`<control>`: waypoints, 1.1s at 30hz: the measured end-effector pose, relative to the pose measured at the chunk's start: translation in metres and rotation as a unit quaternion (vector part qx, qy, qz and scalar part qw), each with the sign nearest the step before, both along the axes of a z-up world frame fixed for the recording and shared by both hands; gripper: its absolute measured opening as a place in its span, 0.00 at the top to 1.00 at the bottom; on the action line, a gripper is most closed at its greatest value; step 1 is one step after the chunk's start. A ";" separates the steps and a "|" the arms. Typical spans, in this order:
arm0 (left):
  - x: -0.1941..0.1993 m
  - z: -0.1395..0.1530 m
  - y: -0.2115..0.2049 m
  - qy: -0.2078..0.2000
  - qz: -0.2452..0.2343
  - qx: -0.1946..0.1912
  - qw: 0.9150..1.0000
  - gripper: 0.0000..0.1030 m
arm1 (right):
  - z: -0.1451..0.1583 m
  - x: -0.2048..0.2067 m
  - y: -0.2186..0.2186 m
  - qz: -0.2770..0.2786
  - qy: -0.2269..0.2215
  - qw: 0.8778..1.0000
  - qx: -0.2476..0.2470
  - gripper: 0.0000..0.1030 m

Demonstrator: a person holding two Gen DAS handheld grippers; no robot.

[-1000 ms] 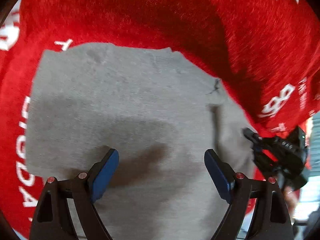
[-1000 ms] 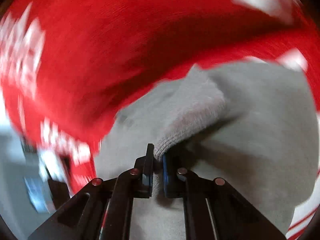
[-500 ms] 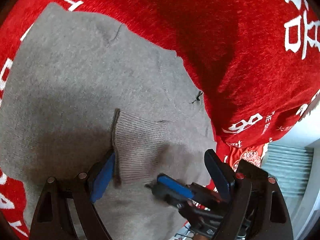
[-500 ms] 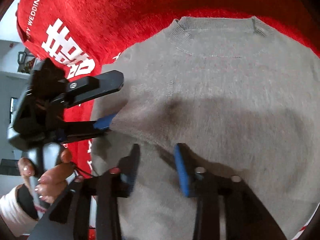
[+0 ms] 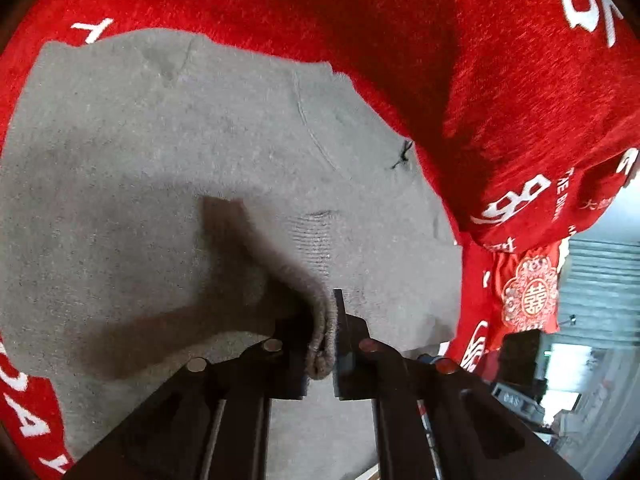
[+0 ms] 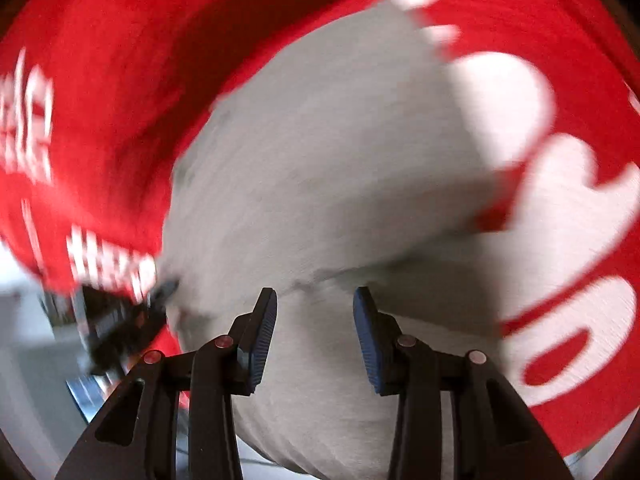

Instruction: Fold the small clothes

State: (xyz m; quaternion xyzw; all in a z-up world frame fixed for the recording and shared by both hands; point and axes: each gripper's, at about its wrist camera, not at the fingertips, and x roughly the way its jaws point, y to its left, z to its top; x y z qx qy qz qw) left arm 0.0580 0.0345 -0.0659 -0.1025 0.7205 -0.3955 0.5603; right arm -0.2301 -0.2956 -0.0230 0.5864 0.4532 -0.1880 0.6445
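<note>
A small grey knit sweater (image 5: pixel 140 152) lies flat on a red cloth (image 5: pixel 400 20) with white lettering. In the left wrist view its sleeve is folded across the body, and my left gripper (image 5: pixel 318 304) is shut on the ribbed cuff (image 5: pixel 320 344), which stands up bunched between the jaws. The right wrist view is blurred by motion. There my right gripper (image 6: pixel 316 308) hangs open over the sweater (image 6: pixel 340 160), blue pads (image 6: pixel 264 324) apart with nothing between them. The left gripper (image 6: pixel 128 320) shows as a dark smear at the sweater's left edge.
The red cloth (image 6: pixel 120 60) drapes over the table edge at the right of the left wrist view, with a round white emblem (image 5: pixel 528 296) on the hanging part. Beyond it are a grey shutter (image 5: pixel 600 272) and dark boxes (image 5: pixel 520 344) on the floor.
The right gripper carried the sleeve across the sweater, let it go and swung away. The left gripper, open before, has closed on the cuff.
</note>
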 end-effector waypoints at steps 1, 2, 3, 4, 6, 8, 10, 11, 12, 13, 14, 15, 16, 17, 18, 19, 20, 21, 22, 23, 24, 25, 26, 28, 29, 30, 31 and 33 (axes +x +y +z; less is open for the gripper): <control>0.000 0.004 0.002 -0.009 0.002 -0.004 1.000 0.92 | -0.003 -0.010 -0.007 -0.028 0.000 1.000 0.005 0.58; 0.000 0.008 0.005 -0.015 0.003 -0.004 1.000 0.92 | -0.004 -0.014 -0.012 -0.047 0.000 0.999 0.009 0.58; 0.000 0.011 0.007 -0.022 0.004 -0.005 1.000 0.92 | -0.007 -0.020 -0.018 -0.069 0.000 0.998 0.013 0.58; -0.001 0.013 0.009 -0.025 0.004 -0.004 1.000 0.92 | -0.009 -0.024 -0.023 -0.088 -0.003 0.996 0.016 0.58; -0.002 0.015 0.010 -0.031 -0.001 0.002 1.000 0.92 | -0.008 -0.026 -0.030 -0.106 -0.002 0.994 0.010 0.94; -0.003 0.016 0.008 -0.036 -0.004 0.009 0.999 0.92 | 0.004 -0.022 -0.037 -0.087 0.002 0.996 -0.028 0.94; -0.005 0.019 0.009 -0.043 -0.007 0.011 0.999 0.92 | 0.014 -0.021 -0.044 -0.061 0.003 0.996 -0.059 0.94; -0.007 0.020 0.006 -0.050 -0.008 0.015 0.999 0.92 | 0.015 -0.019 -0.045 -0.038 0.016 0.996 -0.078 0.94; -0.009 0.019 0.006 -0.057 -0.009 0.021 0.998 0.92 | 0.015 -0.021 -0.047 -0.027 0.027 0.996 -0.086 0.94; -0.011 0.016 0.006 -0.061 -0.010 0.030 0.998 0.92 | 0.008 -0.022 -0.047 -0.009 0.048 0.995 -0.091 0.94; -0.013 0.012 0.007 -0.060 -0.010 0.037 0.997 0.92 | 0.001 -0.025 -0.049 0.001 0.054 0.995 -0.080 0.94; -0.015 0.005 0.009 -0.055 -0.010 0.047 0.997 0.92 | -0.004 -0.027 -0.049 0.006 0.052 0.996 -0.067 0.95; -0.017 0.000 0.011 -0.050 -0.008 0.055 0.997 0.92 | -0.005 -0.031 -0.049 0.009 0.049 0.997 -0.058 0.95; -0.019 -0.004 0.013 -0.047 -0.004 0.059 0.997 0.92 | -0.003 -0.031 -0.049 0.018 0.048 0.997 -0.055 0.92; -0.020 -0.004 0.015 -0.049 -0.001 0.057 0.997 0.92 | 0.000 -0.031 -0.049 0.031 0.053 0.997 -0.055 0.88; -0.021 -0.002 0.017 -0.051 0.001 0.057 0.997 0.92 | 0.005 -0.031 -0.048 0.044 0.058 0.996 -0.057 0.85; -0.021 -0.001 0.017 -0.054 0.000 0.058 0.997 0.92 | 0.015 -0.032 -0.048 0.053 0.049 0.995 -0.062 0.79; -0.022 -0.001 0.018 -0.057 -0.002 0.060 0.997 0.92 | 0.021 -0.034 -0.049 0.053 0.038 0.996 -0.067 0.72; -0.023 -0.001 0.017 -0.060 -0.005 0.063 0.996 0.92 | 0.033 -0.035 -0.053 0.047 0.017 0.996 -0.079 0.66; -0.023 -0.001 0.017 -0.062 -0.008 0.066 0.996 0.92 | 0.041 -0.036 -0.060 0.037 0.007 0.995 -0.094 0.51; -0.023 0.000 0.015 -0.064 -0.010 0.070 0.995 0.92 | 0.045 -0.036 -0.064 0.030 0.002 0.994 -0.105 0.44; -0.023 0.000 0.014 -0.066 -0.011 0.074 0.995 0.92 | 0.047 -0.034 -0.077 0.016 0.002 0.992 -0.122 0.44; -0.024 0.001 0.011 -0.069 -0.011 0.077 0.995 0.92 | 0.043 -0.030 -0.088 0.010 0.010 0.992 -0.123 0.43; -0.025 0.002 0.008 -0.075 -0.013 0.083 0.994 0.92 | 0.031 -0.019 -0.106 0.008 0.028 0.992 -0.125 0.43; -0.026 0.003 0.007 -0.078 -0.014 0.086 0.993 0.92 | 0.024 -0.013 -0.115 0.015 0.042 0.991 -0.130 0.44; -0.027 0.003 0.005 -0.082 -0.015 0.089 0.993 0.92 | 0.017 -0.009 -0.121 0.022 0.058 0.989 -0.131 0.44; -0.027 0.004 0.005 -0.084 -0.016 0.091 0.992 0.92 | 0.008 -0.003 -0.126 0.026 0.065 0.989 -0.129 0.44; -0.028 0.004 0.004 -0.085 -0.016 0.093 0.992 0.92 | 0.000 0.003 -0.131 0.028 0.067 0.990 -0.122 0.48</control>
